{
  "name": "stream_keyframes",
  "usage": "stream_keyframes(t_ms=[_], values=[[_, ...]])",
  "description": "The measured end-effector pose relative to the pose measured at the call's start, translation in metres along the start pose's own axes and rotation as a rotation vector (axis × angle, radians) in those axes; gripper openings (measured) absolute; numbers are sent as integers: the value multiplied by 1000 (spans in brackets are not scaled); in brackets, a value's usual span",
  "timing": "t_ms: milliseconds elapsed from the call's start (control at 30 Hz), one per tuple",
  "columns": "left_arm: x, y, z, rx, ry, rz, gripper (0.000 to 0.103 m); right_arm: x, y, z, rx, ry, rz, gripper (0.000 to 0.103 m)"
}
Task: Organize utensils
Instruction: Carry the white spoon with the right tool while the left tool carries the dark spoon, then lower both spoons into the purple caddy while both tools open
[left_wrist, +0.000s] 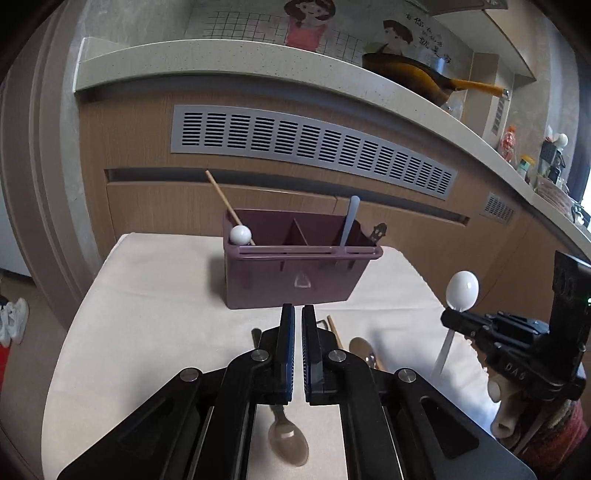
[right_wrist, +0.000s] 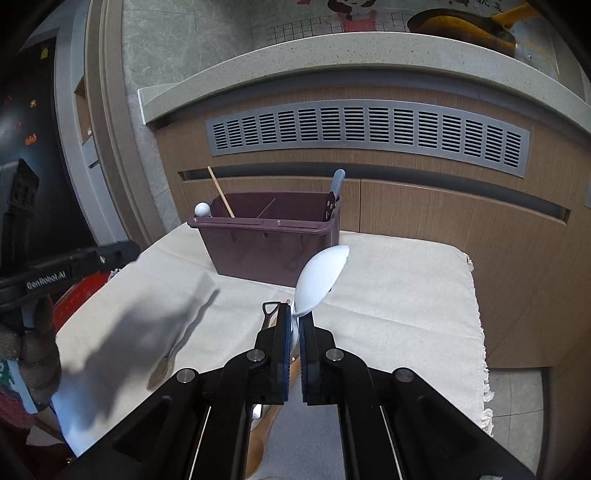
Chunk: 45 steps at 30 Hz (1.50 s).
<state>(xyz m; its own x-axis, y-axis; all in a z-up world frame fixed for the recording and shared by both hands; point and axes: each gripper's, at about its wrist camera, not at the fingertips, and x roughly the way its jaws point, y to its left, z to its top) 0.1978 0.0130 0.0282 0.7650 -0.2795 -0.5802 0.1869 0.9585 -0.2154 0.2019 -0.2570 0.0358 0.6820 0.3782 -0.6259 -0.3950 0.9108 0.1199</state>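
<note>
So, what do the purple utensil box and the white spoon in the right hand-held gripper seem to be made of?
The purple utensil box looks like moulded plastic with a matt finish: uniform colour, thin rim, moulded ribs. The white spoon, clamped in the right hand-held gripper, seems glossy plastic; its thin handle looks slightly translucent, though ceramic or melamine cannot be excluded.

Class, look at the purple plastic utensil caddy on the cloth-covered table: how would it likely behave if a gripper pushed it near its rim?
The purple plastic utensil caddy looks thin-walled and mostly empty, so probably light. It stands tall on a narrower base, so a push near the rim may tip it. The cream cloth beneath might drag rather than let it slide.
</note>
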Motion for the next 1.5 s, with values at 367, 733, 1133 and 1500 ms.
stream_keyframes(t_ms=[367, 733, 1133, 1500], values=[[81, 14, -43, -42, 341, 25, 11, 11, -7, -11, -9, 51, -29, 4], [129, -13, -41, 66, 391, 163, 27, 23, -17, -27, 13, 73, -29, 4], [142, 5, -33, -4, 456, 224, 37, 16, -23, -29, 24, 35, -50, 4], [83, 0, -44, -80, 212, 89, 12, -1, -21, -23, 27, -25, -50, 4]])
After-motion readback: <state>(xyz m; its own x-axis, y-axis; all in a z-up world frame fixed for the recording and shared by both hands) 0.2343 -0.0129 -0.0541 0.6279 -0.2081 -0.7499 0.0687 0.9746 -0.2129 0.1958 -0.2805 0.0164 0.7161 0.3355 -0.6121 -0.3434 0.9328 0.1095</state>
